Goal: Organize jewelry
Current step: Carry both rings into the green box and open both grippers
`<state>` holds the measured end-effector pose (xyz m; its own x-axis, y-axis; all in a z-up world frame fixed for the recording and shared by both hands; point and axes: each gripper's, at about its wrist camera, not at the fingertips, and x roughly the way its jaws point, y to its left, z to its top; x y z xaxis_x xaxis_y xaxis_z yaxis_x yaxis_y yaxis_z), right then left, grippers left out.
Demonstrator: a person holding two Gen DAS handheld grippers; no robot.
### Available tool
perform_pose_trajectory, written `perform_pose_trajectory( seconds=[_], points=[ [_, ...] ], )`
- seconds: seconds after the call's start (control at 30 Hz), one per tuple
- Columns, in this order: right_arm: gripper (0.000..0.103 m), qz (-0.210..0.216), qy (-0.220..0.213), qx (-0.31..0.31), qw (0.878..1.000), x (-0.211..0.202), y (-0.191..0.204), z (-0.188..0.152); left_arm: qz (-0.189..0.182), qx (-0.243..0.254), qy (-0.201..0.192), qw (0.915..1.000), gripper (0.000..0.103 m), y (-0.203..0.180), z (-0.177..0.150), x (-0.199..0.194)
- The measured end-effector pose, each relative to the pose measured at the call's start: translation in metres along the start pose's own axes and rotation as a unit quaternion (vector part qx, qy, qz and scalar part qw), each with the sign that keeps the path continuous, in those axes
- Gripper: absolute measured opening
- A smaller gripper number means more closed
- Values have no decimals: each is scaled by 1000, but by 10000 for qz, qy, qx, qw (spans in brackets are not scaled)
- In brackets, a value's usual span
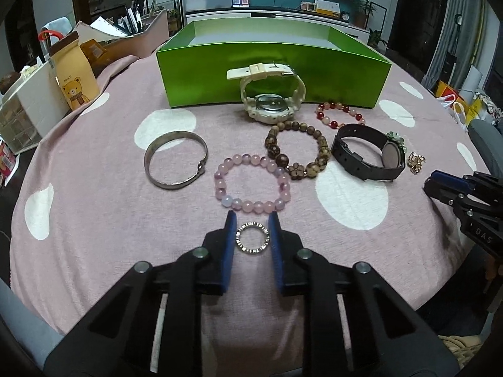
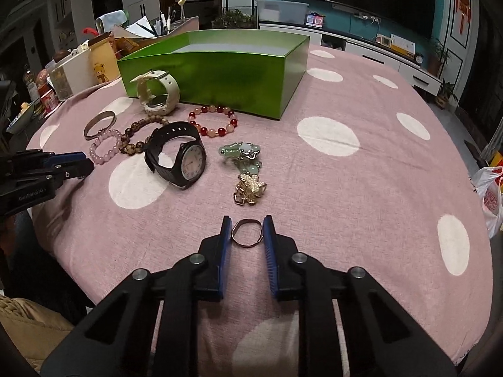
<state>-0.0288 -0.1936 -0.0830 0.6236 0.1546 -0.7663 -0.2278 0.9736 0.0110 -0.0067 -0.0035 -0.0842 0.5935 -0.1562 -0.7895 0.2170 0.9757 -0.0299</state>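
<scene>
A sparkling stone-set ring (image 1: 253,252) lies flat on the pink dotted cloth, and my left gripper (image 1: 252,215) is shut on it, one blue pad against each side. A plain thin metal ring (image 2: 248,245) sits the same way in my right gripper (image 2: 246,218), pads touching both sides. The open green box (image 1: 273,72) stands at the back. Between it and the grippers lie a white watch (image 1: 270,106), a black watch (image 1: 367,157), a silver bangle (image 1: 151,157), pink (image 1: 251,158), brown (image 1: 273,144) and red (image 1: 336,106) bead bracelets, a jade pendant (image 2: 240,152) and a gold brooch (image 2: 250,190).
A bear-printed bag (image 1: 75,78), a white container (image 1: 25,106) and papers crowd the table's left rear. The round table's edge curves close on both sides. A plastic bag (image 2: 490,188) hangs beyond the right edge. Bare cloth spreads right of the box.
</scene>
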Motion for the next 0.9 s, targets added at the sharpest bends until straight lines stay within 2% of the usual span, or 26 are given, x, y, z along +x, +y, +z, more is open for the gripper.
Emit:
perform_pose_trajectory(
  seconds=[0.23, 0.5, 0.7, 0.9],
  points=[
    [20, 42, -162, 32, 9999, -9, 0, 8, -173, -226, 33, 9996, 20, 7, 5, -2],
    [20, 160, -582, 135, 9981, -27, -5, 35, -259, -284, -320, 9987, 20, 7, 28, -21],
    [20, 345, -1029, 145, 9940, -33, -8, 74, -418, -334, -701, 9961, 20, 8, 71, -33],
    [20, 419, -1373, 59, 9896, -25, -6, 112, -379, -339, -913, 9945, 20, 10, 116, -28]
  ],
)
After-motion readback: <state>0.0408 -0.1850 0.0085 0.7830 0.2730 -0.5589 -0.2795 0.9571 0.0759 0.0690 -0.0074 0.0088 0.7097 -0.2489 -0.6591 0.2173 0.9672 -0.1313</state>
